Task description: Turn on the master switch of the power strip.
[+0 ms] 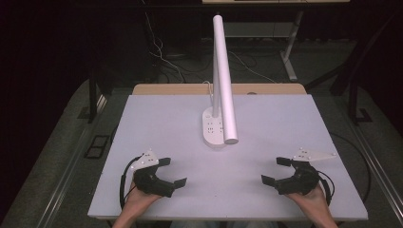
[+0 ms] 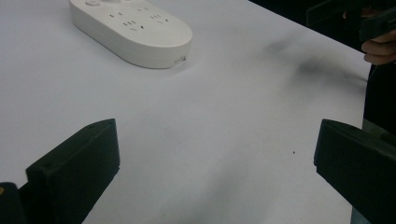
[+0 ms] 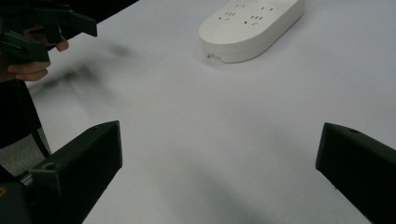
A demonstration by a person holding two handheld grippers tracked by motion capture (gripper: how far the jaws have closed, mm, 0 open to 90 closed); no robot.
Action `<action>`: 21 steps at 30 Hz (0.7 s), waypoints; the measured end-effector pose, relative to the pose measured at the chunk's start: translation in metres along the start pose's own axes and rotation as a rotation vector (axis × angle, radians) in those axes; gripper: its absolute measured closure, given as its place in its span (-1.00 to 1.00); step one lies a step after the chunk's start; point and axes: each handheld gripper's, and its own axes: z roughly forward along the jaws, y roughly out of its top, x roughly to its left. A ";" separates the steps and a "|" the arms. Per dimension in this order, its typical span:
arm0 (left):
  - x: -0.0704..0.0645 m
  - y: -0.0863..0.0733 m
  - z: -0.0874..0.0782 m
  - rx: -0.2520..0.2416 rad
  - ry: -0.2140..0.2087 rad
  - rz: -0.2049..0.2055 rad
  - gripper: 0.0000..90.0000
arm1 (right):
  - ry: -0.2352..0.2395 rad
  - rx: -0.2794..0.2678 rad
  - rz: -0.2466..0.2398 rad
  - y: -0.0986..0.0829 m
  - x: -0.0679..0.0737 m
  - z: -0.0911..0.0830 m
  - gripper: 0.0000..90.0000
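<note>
Lamp: a white desk lamp (image 1: pixel 222 80) stands at the table's middle, toward the far side; its oval base (image 1: pixel 214 127) carries sockets and its long tube head slants forward over the base.
Direction from tools: the base lies ahead of both grippers and between them, up and to the right of the left one, up and to the left of the right one.
Long axis: the base's oval runs roughly away from the person.
Nearer hand: I cannot tell; both look about equally far.
Left gripper (image 1: pixel 168 173): jaws spread wide, nothing between them, low near the front edge.
Right gripper (image 1: pixel 276 170): jaws also spread wide and empty, mirroring the left.
Surface: a plain white table top (image 1: pixel 166 123), faintly smudged grey in the gripper views.
Room: dark, with cables on a grey floor and a desk frame behind.
</note>
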 end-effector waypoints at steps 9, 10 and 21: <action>-0.002 0.000 0.000 -0.003 -0.014 0.011 -1.00 | 0.003 0.020 0.003 -0.002 0.000 0.001 -1.00; -0.002 0.000 0.000 -0.003 -0.014 0.011 -1.00 | 0.004 0.022 0.005 -0.002 0.000 0.002 -1.00; -0.001 0.001 -0.002 0.003 -0.019 0.018 -1.00 | 0.003 0.046 0.003 -0.004 -0.001 0.005 -1.00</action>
